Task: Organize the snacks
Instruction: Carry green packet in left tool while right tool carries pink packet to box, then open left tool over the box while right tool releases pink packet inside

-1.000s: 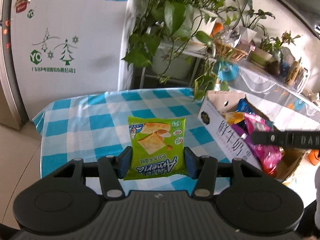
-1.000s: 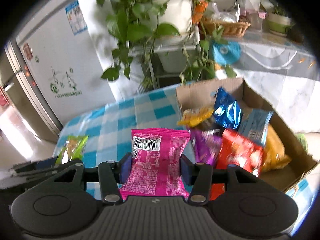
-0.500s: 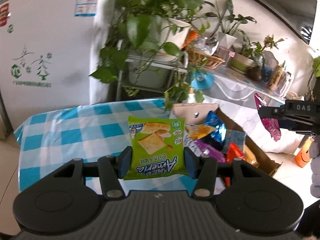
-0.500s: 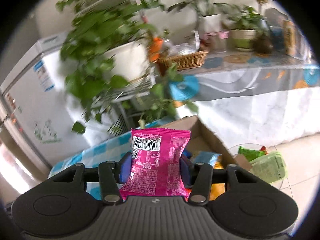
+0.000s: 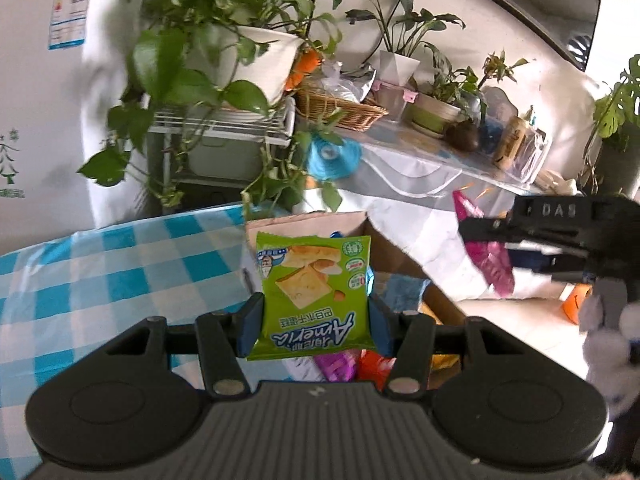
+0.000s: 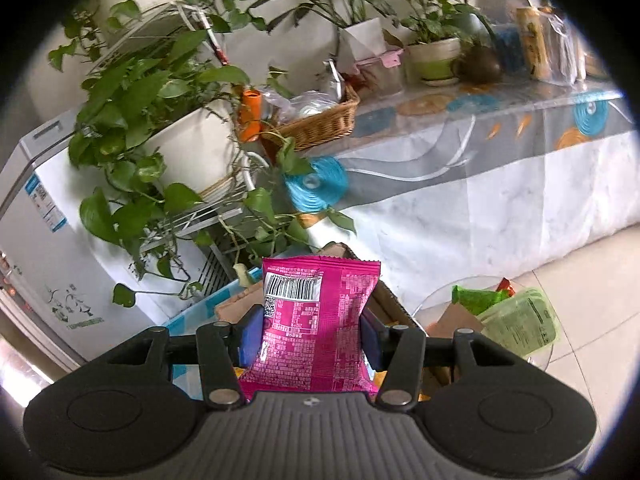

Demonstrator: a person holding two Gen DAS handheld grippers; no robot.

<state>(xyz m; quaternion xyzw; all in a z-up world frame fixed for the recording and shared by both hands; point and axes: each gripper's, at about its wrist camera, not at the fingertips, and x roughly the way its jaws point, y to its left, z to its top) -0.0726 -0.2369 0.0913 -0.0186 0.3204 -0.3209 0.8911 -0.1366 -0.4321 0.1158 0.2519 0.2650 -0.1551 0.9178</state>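
green snack packet (image 5: pixel 314 296), pink snack packet (image 6: pixel 316 326)

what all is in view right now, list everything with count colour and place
green snack packet: 1, green, clamped in the left gripper
pink snack packet: 1, pink, clamped in the right gripper
cardboard box: 1, brown, on the table edge, more snacks inside
table: 1, blue and white check cloth, left of the box
wicker basket: 1, brown, on the long counter
potted plants: several, green, on rack and counter
fridge: 1, white, far left
green tub: 1, green, low on the right
left gripper: 1, black, blue pads
right gripper: 1, black, blue pads
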